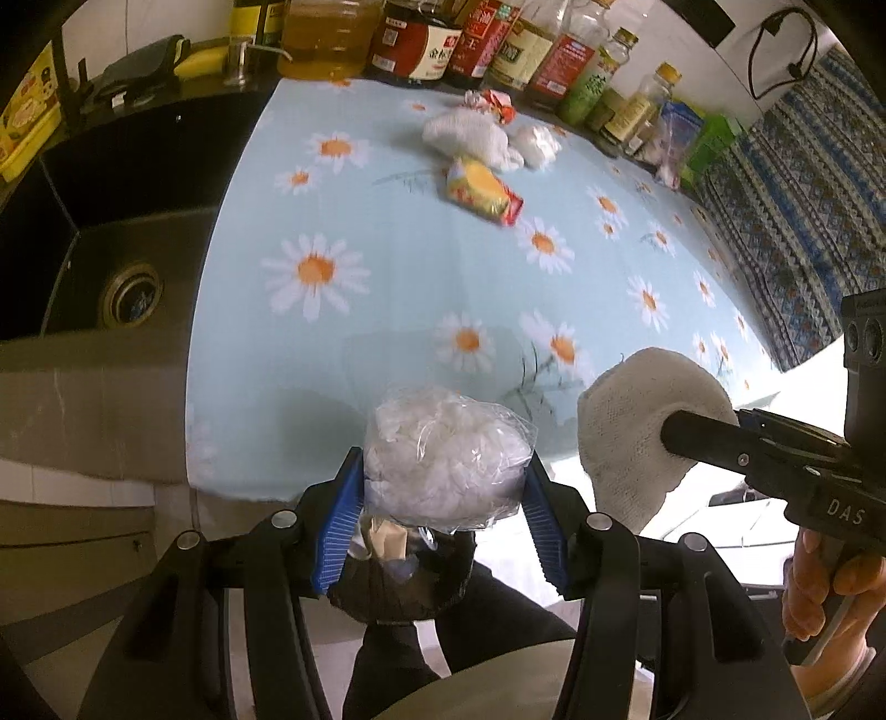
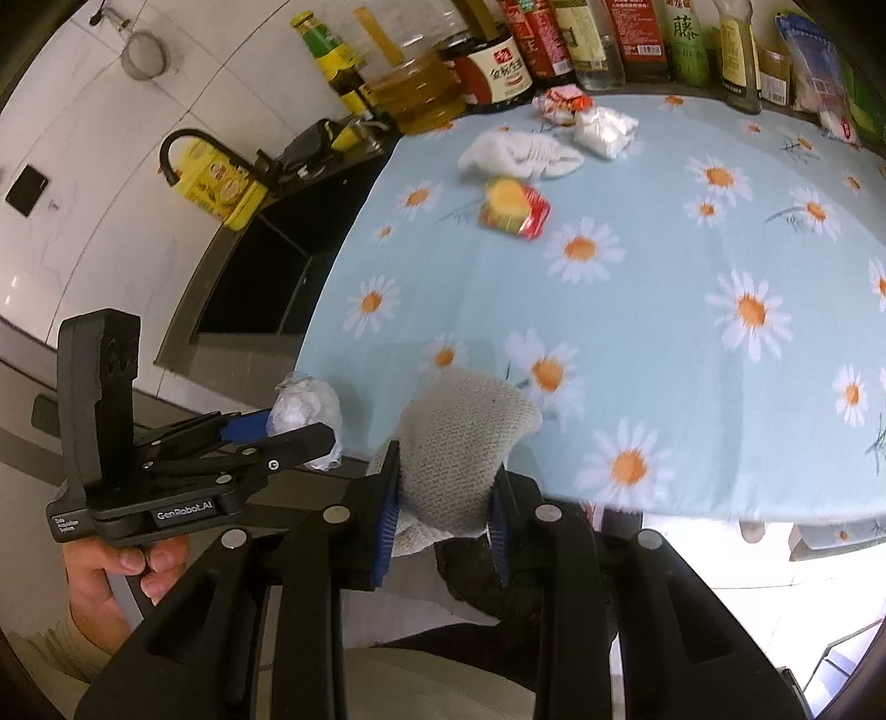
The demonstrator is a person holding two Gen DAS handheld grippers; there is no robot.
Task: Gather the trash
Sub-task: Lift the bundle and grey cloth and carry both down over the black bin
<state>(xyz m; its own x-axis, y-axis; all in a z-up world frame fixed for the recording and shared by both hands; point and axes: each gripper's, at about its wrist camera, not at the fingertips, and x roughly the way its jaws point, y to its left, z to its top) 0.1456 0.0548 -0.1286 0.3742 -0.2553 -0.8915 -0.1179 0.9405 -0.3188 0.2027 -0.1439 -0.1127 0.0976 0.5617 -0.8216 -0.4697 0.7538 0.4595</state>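
My left gripper (image 1: 443, 471) is shut on a wad of clear plastic and white tissue (image 1: 437, 443), held just off the near edge of the daisy tablecloth (image 1: 387, 249). My right gripper (image 2: 447, 471) is shut on a beige knitted cloth (image 2: 465, 437). It is beside the left gripper (image 2: 315, 429), also at the table's front edge. A dark bag (image 1: 398, 592) shows below both sets of fingers. At the back of the table lie a white cloth (image 1: 470, 138), a yellow-red wrapper (image 1: 484, 191), a crumpled white wad (image 1: 534, 144) and a red-white wrapper (image 1: 493, 102).
A black sink (image 1: 111, 249) with a drain adjoins the table on the left. Bottles and jars of oil and sauce (image 1: 421, 39) line the back wall. A blue patterned cloth (image 1: 792, 210) covers the counter to the right. A person's hands hold both gripper handles.
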